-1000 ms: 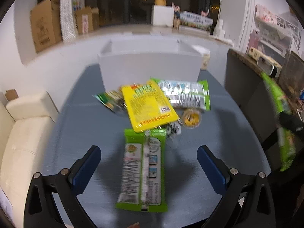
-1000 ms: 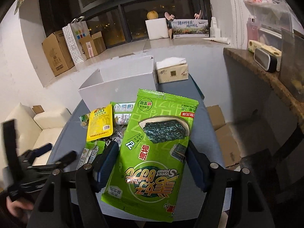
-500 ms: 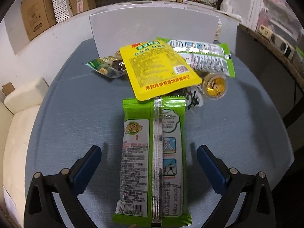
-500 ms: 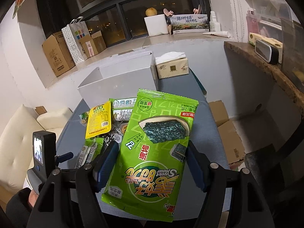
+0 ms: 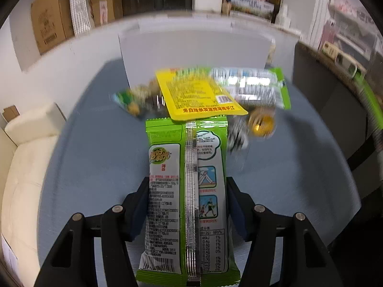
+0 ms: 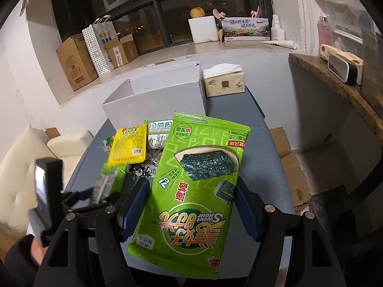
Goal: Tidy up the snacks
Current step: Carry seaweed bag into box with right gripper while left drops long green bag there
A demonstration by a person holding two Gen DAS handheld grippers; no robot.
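Note:
My left gripper (image 5: 186, 186) has its jaws closing, and its blue pads press both long edges of a green-and-white snack pack (image 5: 165, 167) that lies lengthwise between them over the blue-grey table (image 5: 95, 155). Just beyond its far end lie a yellow pack (image 5: 196, 93), a green-and-silver pack (image 5: 251, 86), a small green packet (image 5: 126, 98) and a round yellow cup (image 5: 261, 124). Behind them stands an open white box (image 5: 191, 50). My right gripper (image 6: 191, 186) is shut on a large green seaweed pack (image 6: 198, 167), held above the table's near right side.
A tissue pack (image 6: 225, 83) sits right of the white box (image 6: 153, 100). A cream sofa (image 5: 28, 155) borders the table on the left. Cardboard boxes (image 6: 292, 174) stand on the floor at the right, under a dark wooden counter (image 6: 335, 81).
My left gripper came down over the green-and-white pack and its jaws closed from wide apart onto the pack's edges. The right gripper kept still with the seaweed pack.

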